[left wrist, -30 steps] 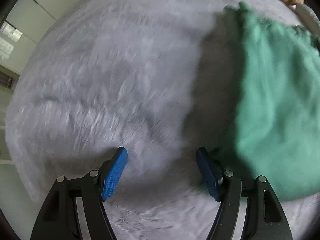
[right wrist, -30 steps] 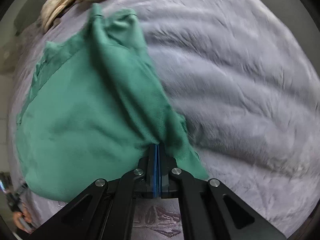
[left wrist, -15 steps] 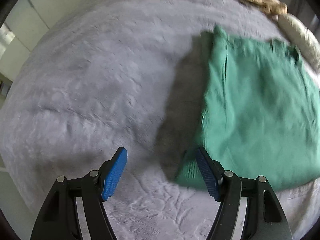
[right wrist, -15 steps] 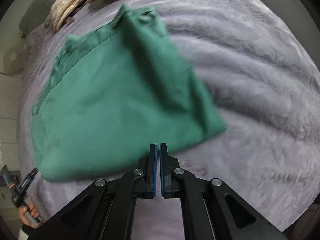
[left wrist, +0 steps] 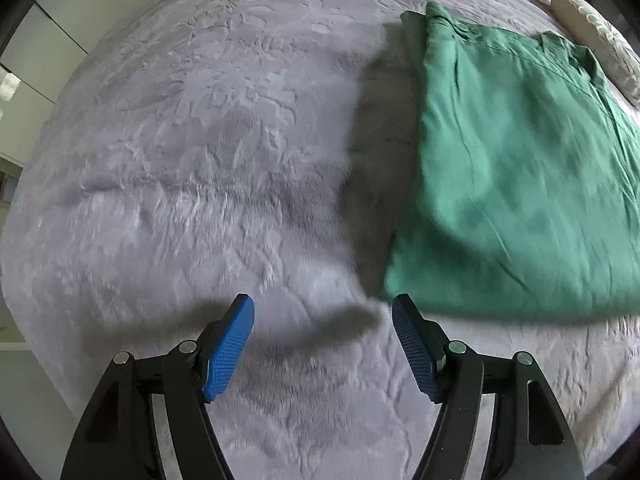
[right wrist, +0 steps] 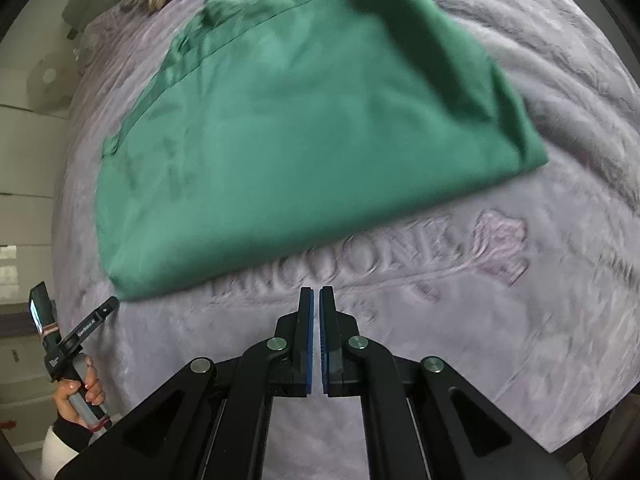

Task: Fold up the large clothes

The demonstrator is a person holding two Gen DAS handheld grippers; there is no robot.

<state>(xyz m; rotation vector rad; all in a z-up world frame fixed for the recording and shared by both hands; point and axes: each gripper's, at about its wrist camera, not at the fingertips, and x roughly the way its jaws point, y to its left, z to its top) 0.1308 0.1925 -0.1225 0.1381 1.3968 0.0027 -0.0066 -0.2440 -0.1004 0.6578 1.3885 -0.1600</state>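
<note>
A green garment (left wrist: 516,168) lies folded into a rough rectangle on the grey plush bedspread (left wrist: 208,152). In the right wrist view the same garment (right wrist: 304,128) fills the upper middle, its near edge just beyond the fingertips. My left gripper (left wrist: 323,312) hangs open above bare blanket, its right pad close to the garment's near left corner and holding nothing. My right gripper (right wrist: 316,292) is shut with only a thin slit between the blue pads and nothing in it, above the blanket short of the garment's edge.
Beige bedding and a pillow (left wrist: 600,36) lie beyond the garment at the bed's head. A person's hand (right wrist: 80,392) holds the other gripper's handle at the lower left of the right wrist view. Embossed lettering (right wrist: 360,252) marks the blanket. White cupboards (left wrist: 36,64) stand past the bed's left edge.
My right gripper let go of the garment's corner, which dropped flat, and pulled back toward the near side. The left gripper drew back slightly, so more of the garment shows.
</note>
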